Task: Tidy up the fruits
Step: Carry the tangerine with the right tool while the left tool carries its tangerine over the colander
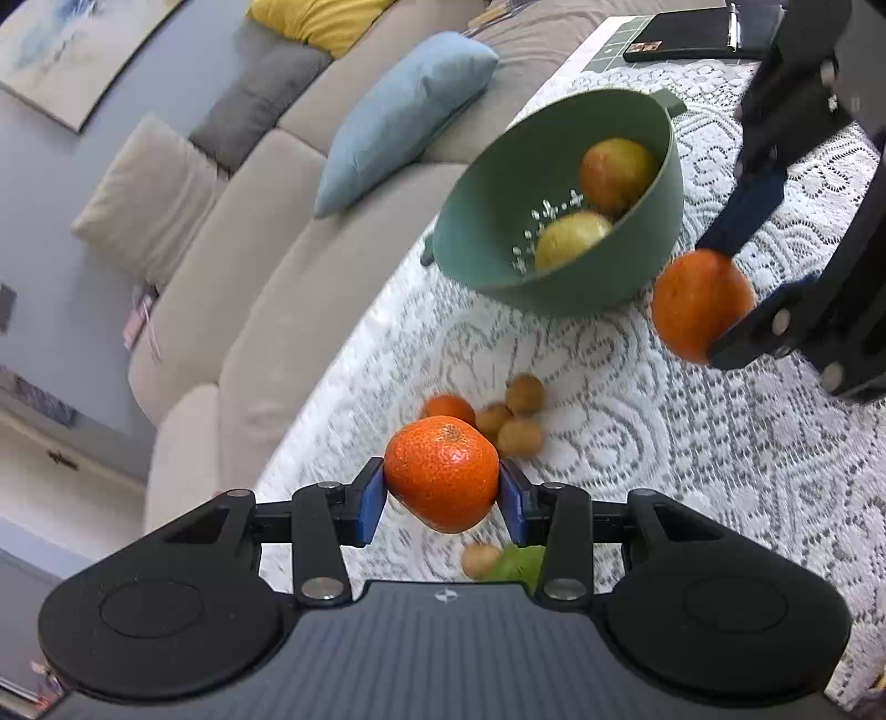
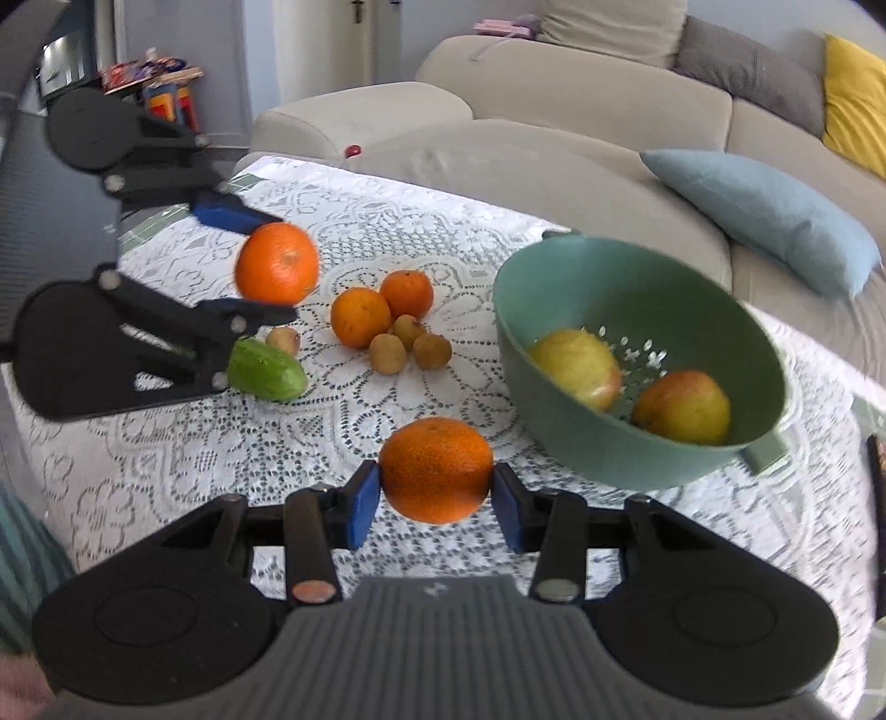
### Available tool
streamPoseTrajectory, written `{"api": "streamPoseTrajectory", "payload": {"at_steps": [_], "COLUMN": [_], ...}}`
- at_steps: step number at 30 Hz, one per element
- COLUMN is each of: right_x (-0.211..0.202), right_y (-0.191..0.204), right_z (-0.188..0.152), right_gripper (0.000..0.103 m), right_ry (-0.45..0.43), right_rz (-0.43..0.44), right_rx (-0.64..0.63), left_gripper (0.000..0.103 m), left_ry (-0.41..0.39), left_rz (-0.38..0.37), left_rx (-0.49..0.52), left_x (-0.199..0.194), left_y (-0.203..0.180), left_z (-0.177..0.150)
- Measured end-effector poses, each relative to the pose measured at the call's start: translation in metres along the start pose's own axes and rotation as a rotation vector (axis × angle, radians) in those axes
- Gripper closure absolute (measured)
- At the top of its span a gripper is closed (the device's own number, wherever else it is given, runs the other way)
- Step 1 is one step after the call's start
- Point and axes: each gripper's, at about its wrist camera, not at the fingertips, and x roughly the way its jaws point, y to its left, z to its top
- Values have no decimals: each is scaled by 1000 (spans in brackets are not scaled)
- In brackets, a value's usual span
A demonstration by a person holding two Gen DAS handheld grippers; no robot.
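My left gripper (image 1: pixel 442 495) is shut on an orange (image 1: pixel 442 473) and holds it above the lace tablecloth; it also shows in the right wrist view (image 2: pixel 260 266) with its orange (image 2: pixel 277 265). My right gripper (image 2: pixel 436 493) is shut on another orange (image 2: pixel 436 469), beside the green colander bowl (image 2: pixel 554 310); this gripper also shows in the left wrist view (image 1: pixel 714 299) with its orange (image 1: pixel 699 302). The bowl (image 1: pixel 554 288) holds two yellow-red apples (image 2: pixel 682 407). Two oranges (image 2: pixel 361 317), several small brown fruits (image 2: pixel 410 346) and a green fruit (image 2: pixel 268 370) lie on the cloth.
The table (image 2: pixel 166 443) with the white lace cloth stands against a beige sofa (image 2: pixel 554 160) with a light blue cushion (image 2: pixel 764 216). A black binder (image 1: pixel 686 33) lies at the table's far end. The table edge runs close along the sofa.
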Motion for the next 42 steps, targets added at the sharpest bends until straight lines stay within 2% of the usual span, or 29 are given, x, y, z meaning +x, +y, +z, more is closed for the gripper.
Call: {"api": "streamPoseTrajectory", "payload": {"at_steps": [7, 12, 17, 21, 25, 32, 42], "right_x": [-35, -45, -37, -25, -10, 23, 46], "right_y": [-21, -44, -70, -93, -102, -113, -116], "right_z": [19, 34, 43, 52, 57, 61, 63], "right_gripper": [62, 62, 62, 62, 62, 62, 61], "right_ry": [-28, -29, -8, 22, 69, 157, 225], "right_rz": [-73, -176, -214, -180, -148, -90, -33], "right_rx": [-104, -151, -186, -178, -227, -204, -177], "left_gripper": [55, 55, 55, 55, 55, 55, 55], "left_ry": [-73, -117, -163, -173, -167, -131, -85], "left_rz": [67, 90, 57, 34, 10, -79, -211], "left_rx": [87, 130, 126, 145, 182, 124, 87], "left_x": [-7, -6, -2, 10, 25, 50, 66], "left_y": [-7, -7, -9, -18, -24, -17, -13], "left_z": [32, 55, 79, 92, 98, 103, 103]}}
